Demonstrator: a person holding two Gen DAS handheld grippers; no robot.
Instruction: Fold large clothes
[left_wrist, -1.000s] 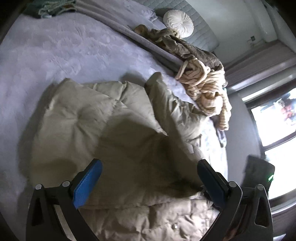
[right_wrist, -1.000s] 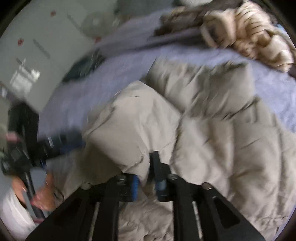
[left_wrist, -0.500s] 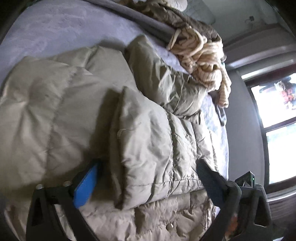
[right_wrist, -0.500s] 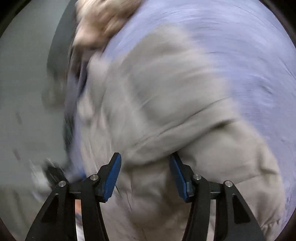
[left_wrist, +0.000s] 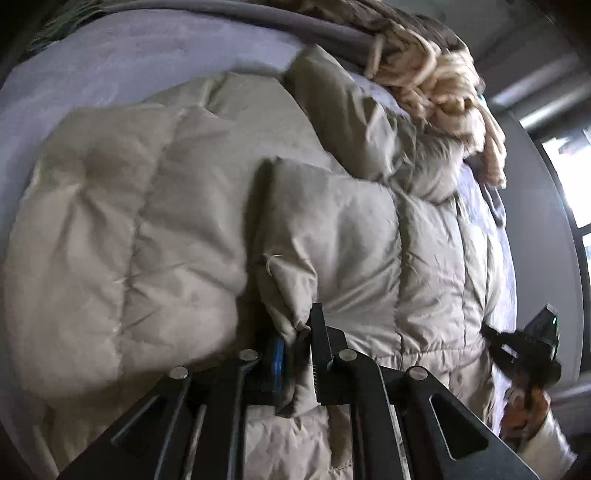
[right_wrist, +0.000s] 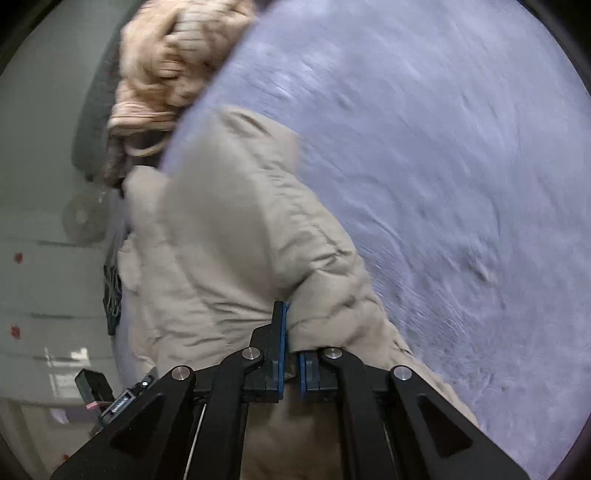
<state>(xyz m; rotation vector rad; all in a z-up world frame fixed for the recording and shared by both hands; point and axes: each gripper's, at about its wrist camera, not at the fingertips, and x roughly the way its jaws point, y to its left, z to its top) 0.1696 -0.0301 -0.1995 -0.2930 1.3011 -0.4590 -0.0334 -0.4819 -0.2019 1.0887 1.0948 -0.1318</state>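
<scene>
- My left gripper (left_wrist: 297, 354) sits at the bottom centre of the left wrist view, its jaws pinched on a fold of the puffer coat (left_wrist: 229, 229); beige fabric is squeezed between the blue pad and the black finger.
- The coat fills most of that view, spread on the lavender bedspread (left_wrist: 110, 62), with one quilted panel folded over the middle and a sleeve angling toward the upper right.
- Above the sleeve, in the upper right, a cream striped sweater (left_wrist: 436, 77) lies heaped at the bed's edge, touching the coat's sleeve end.
- At the right edge I see my right hand (left_wrist: 524, 406) holding the other tool's dark body, beside the coat's hem.
- In the right wrist view, my right gripper (right_wrist: 290, 350) is at the bottom centre, jaws pressed nearly together on an edge of the coat (right_wrist: 229, 251); a thin layer of fabric runs between the blue pads.
- From there the coat rises up the centre-left of the frame, with the bedspread (right_wrist: 443, 166) filling the right side.
- The sweater (right_wrist: 166, 70) sits in the upper left, just past the coat's far end. This view is motion-blurred, so finer detail is lost.
</scene>
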